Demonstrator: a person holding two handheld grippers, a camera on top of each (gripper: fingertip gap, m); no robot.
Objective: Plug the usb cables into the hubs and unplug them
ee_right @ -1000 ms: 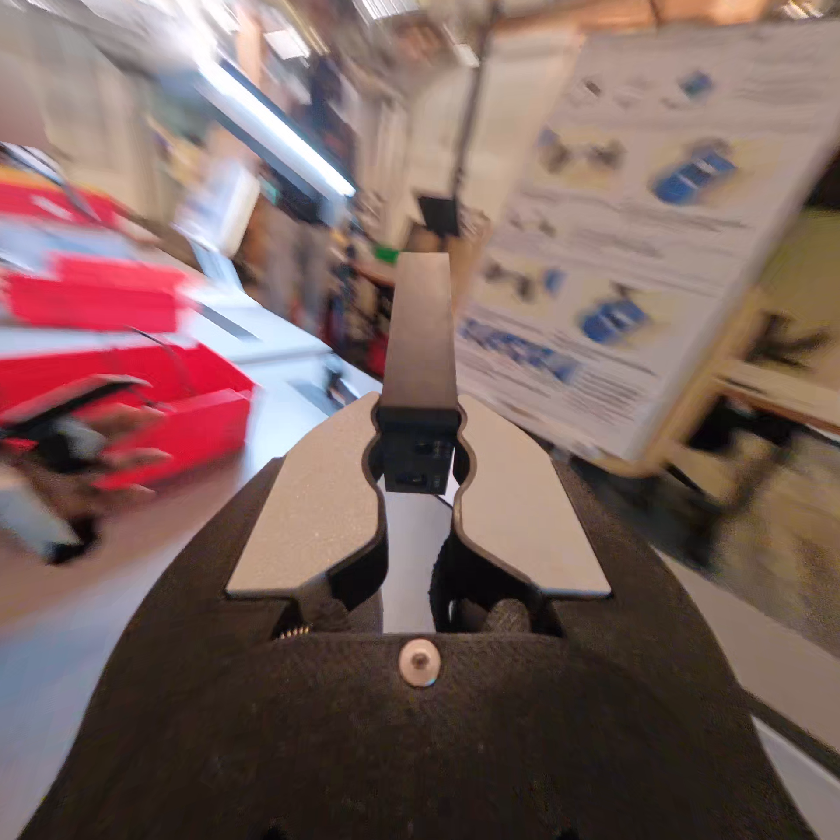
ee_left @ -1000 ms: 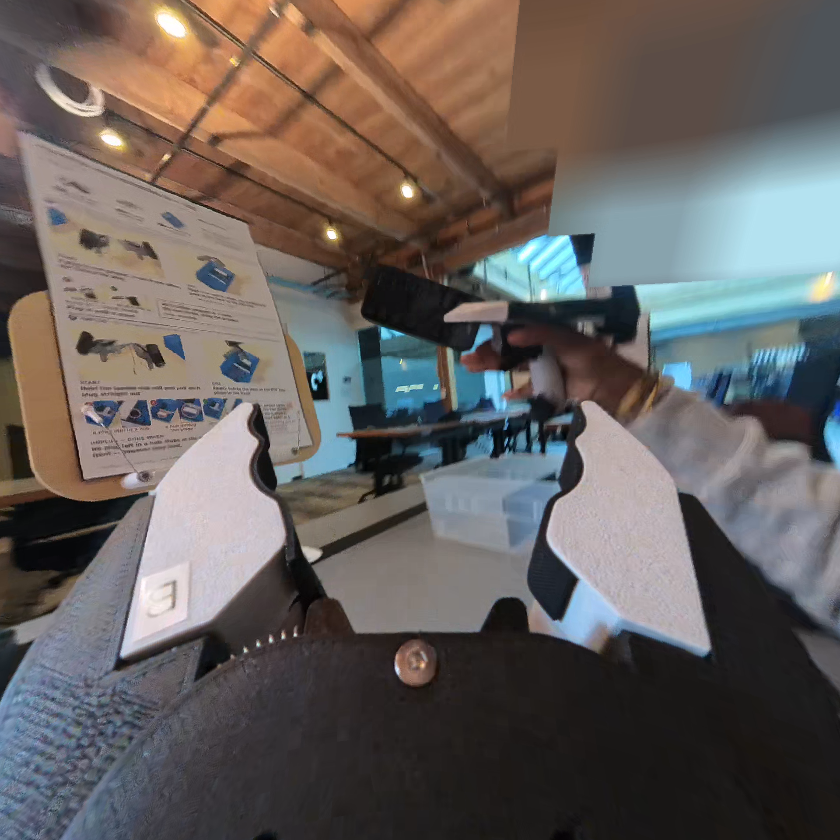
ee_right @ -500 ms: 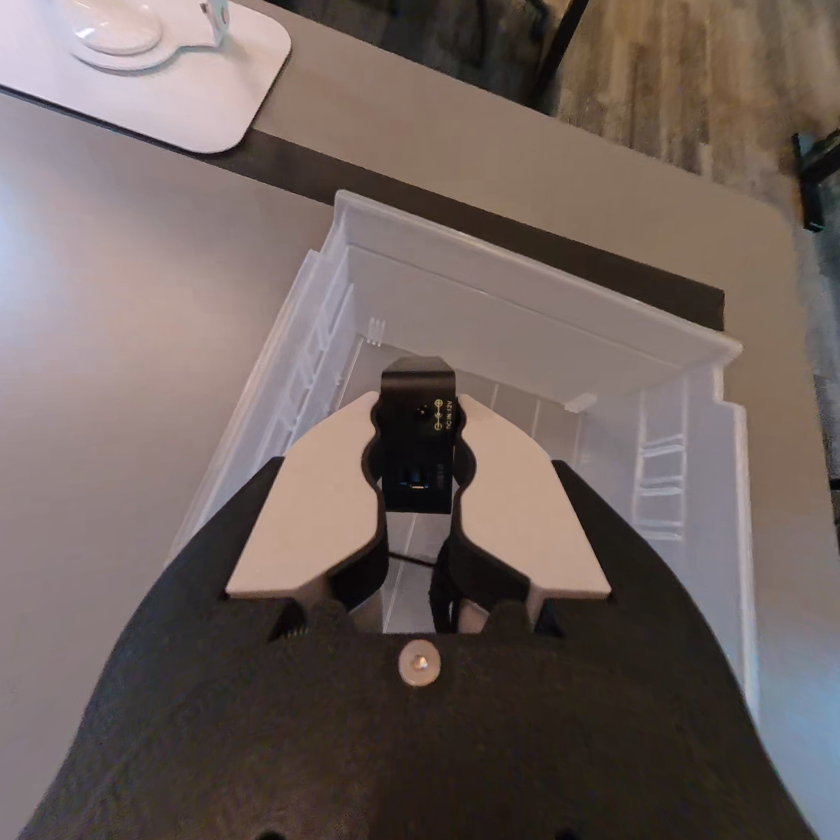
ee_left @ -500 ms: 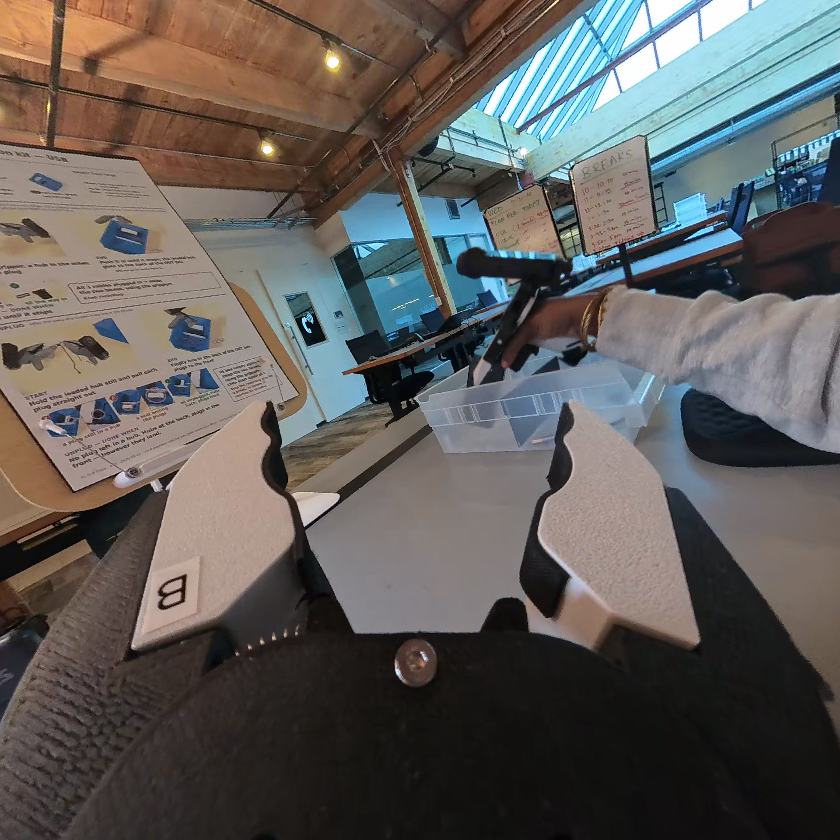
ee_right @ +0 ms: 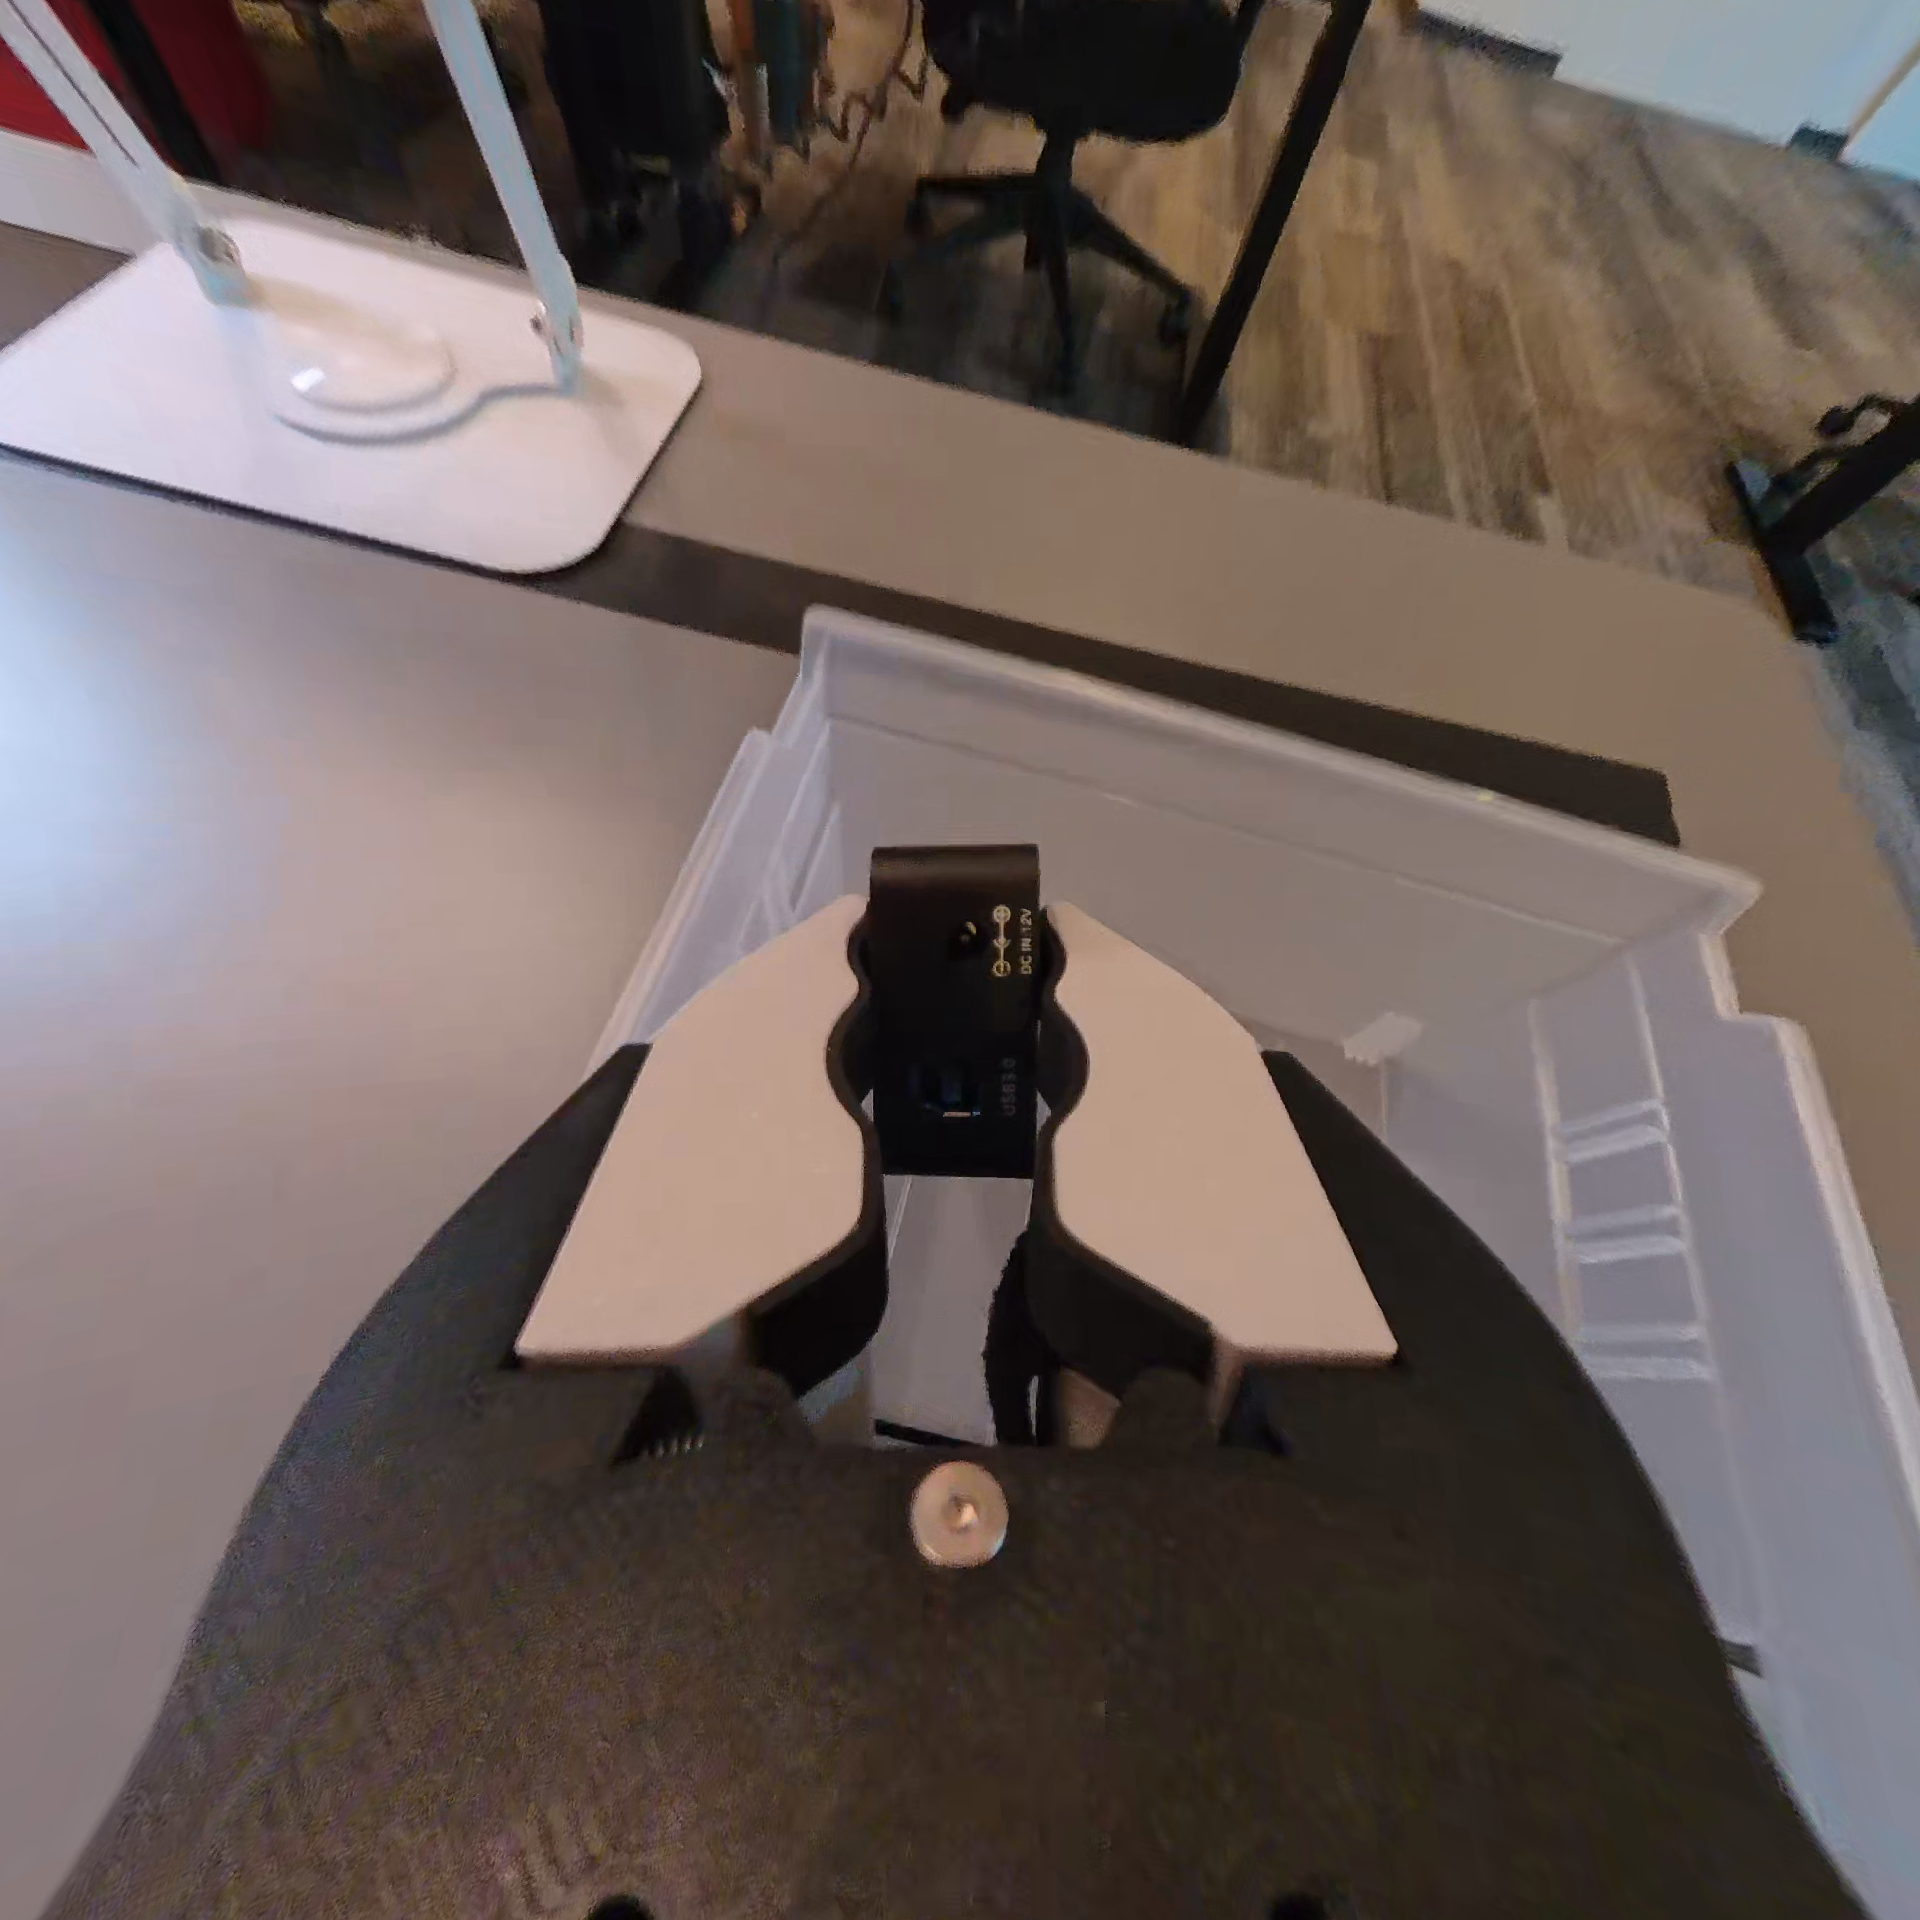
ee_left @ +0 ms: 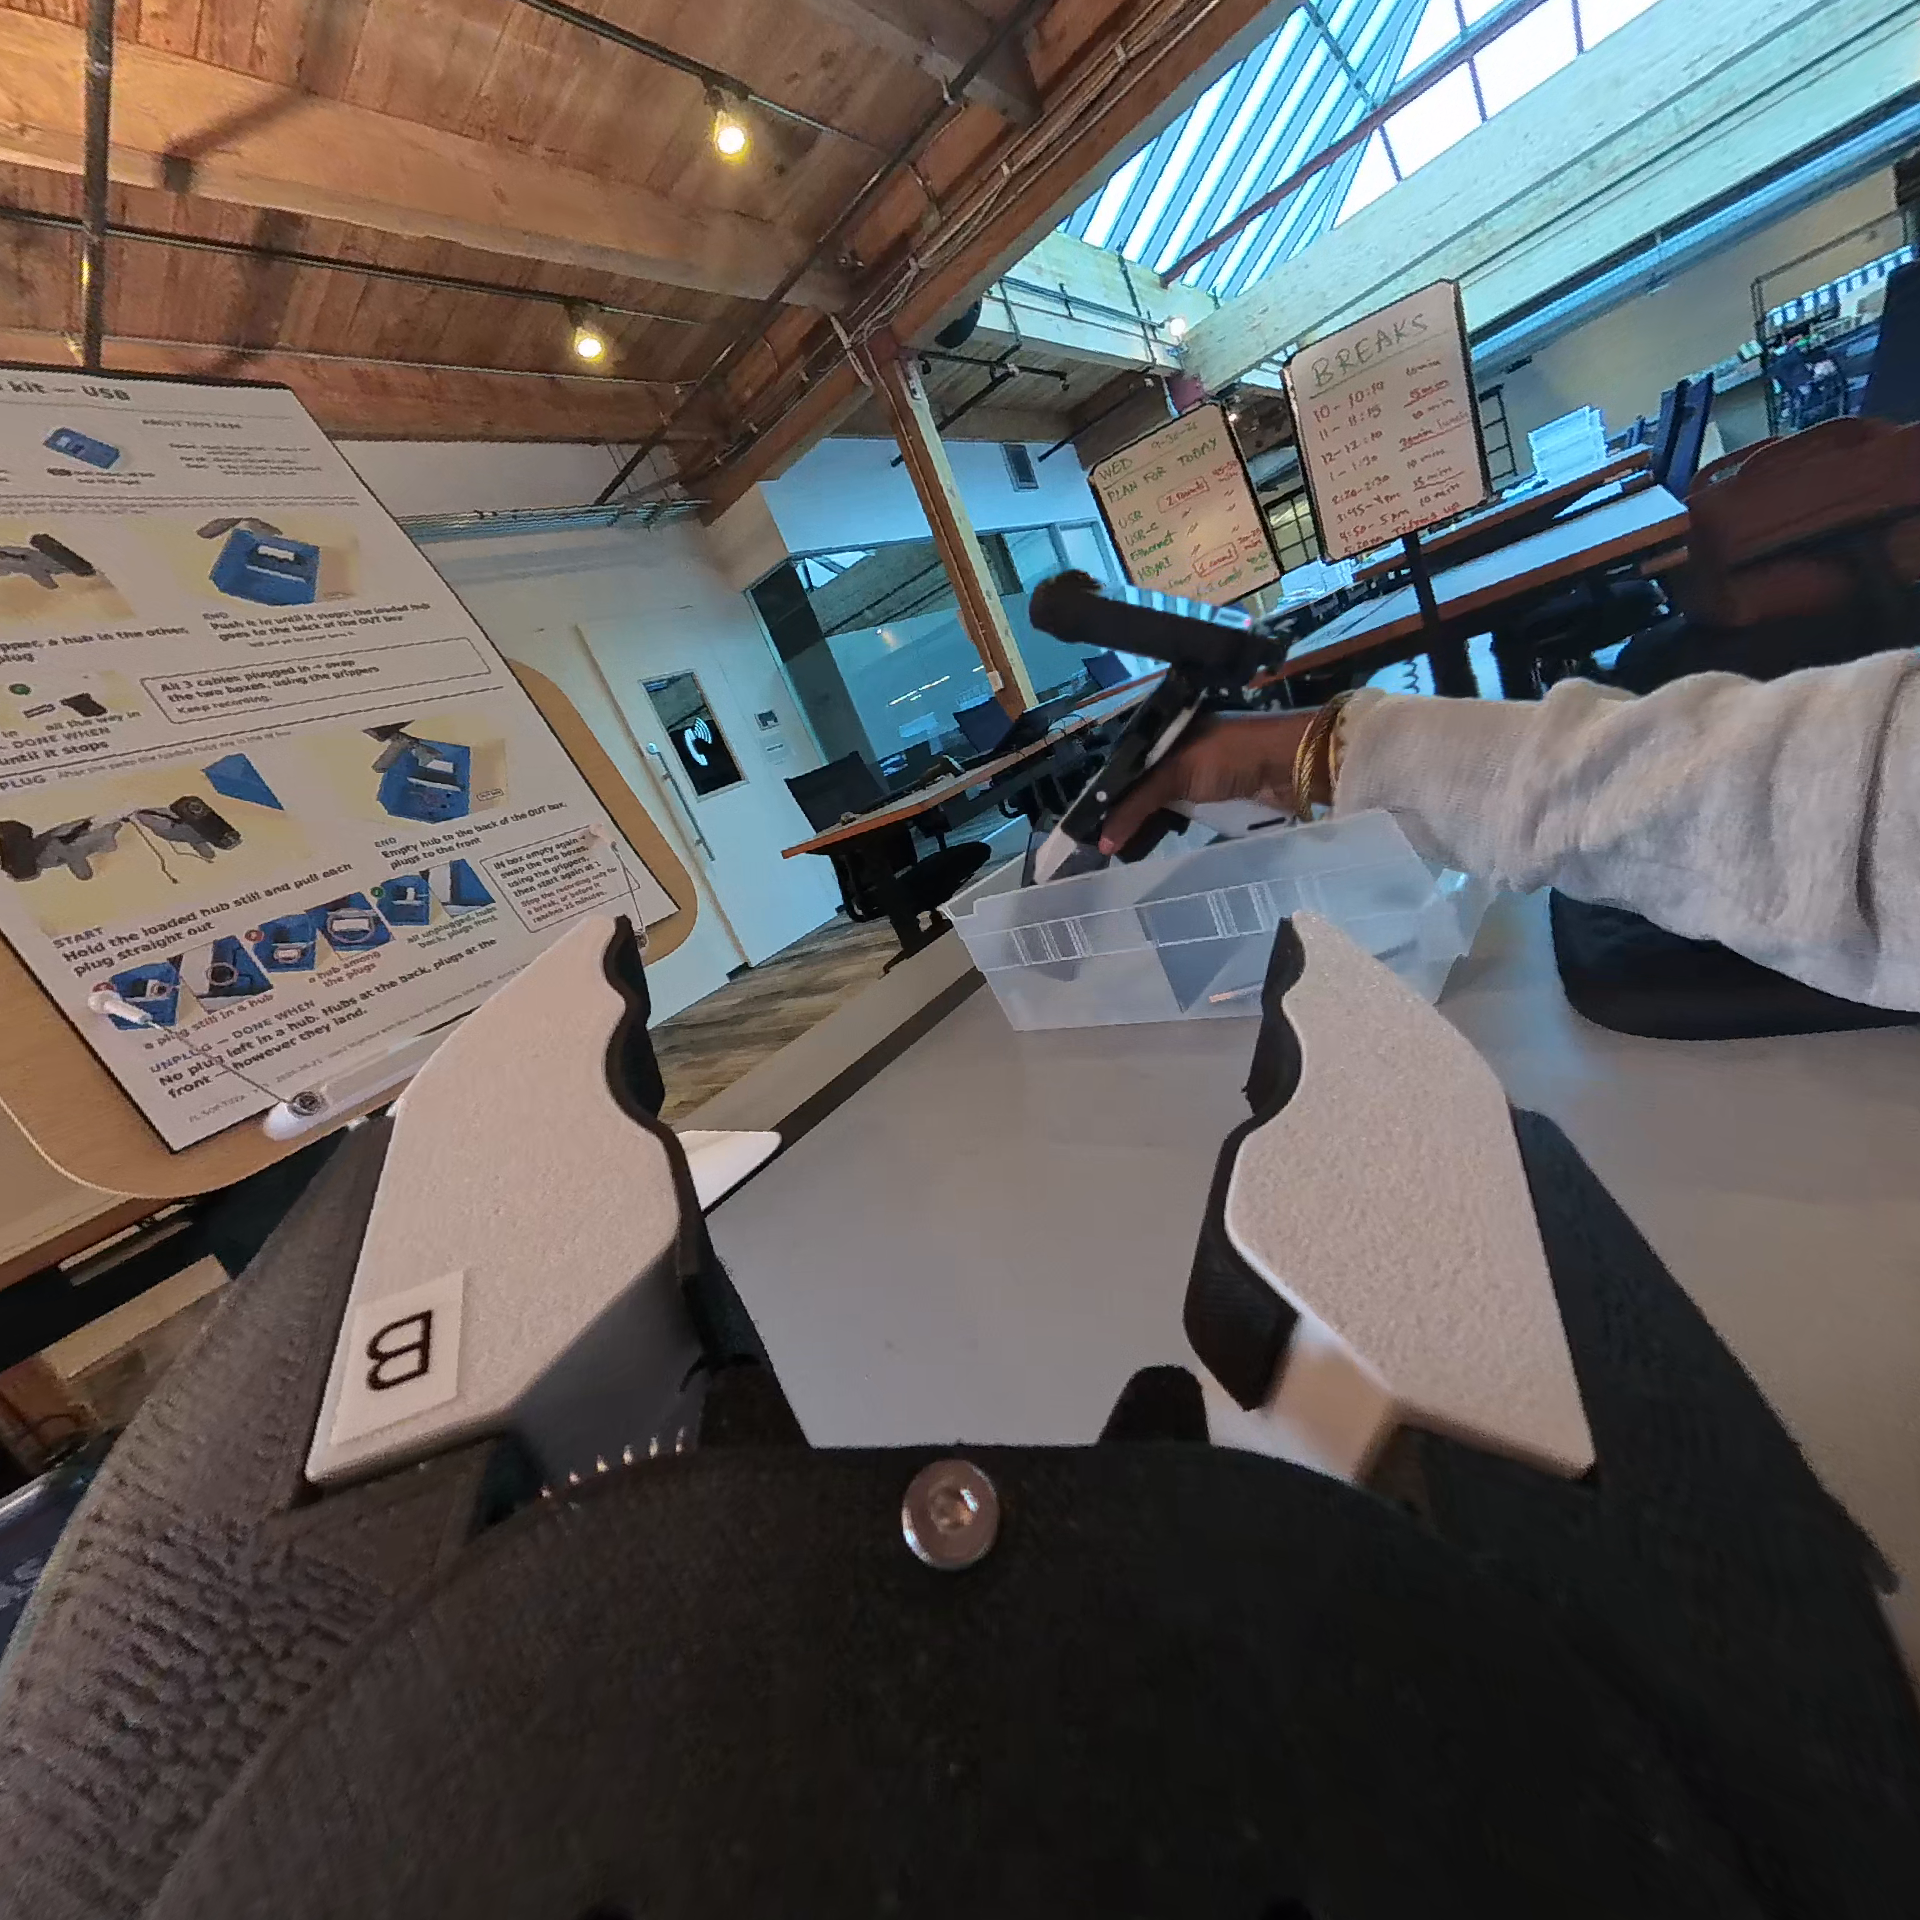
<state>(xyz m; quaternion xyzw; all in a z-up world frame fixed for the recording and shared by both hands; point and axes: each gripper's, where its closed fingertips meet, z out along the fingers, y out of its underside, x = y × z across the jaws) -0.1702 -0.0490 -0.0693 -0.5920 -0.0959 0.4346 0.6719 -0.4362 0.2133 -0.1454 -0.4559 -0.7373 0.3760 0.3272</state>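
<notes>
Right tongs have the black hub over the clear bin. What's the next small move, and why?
Probably lower the right tongs a little and open them. They are shut on the black rectangular USB hub, held above the clear plastic bin, with the bin's floor showing bare beneath. The left tongs are open and hold nothing.

We see the left gripper (ee_left: pixel 951 1039) level and low, its jaws spread wide with nothing between the fingers (ee_left: pixel 540 1164). Our right gripper (ee_right: pixel 954 1029) is tipped steeply downward, its jaws drawn close together and clamped on something black. In the left wrist view the right hand (ee_left: pixel 1195 774) wraps the handle of that gripper, forearm in a pale sleeve (ee_left: pixel 1621 810) reaching in from the right.
</notes>
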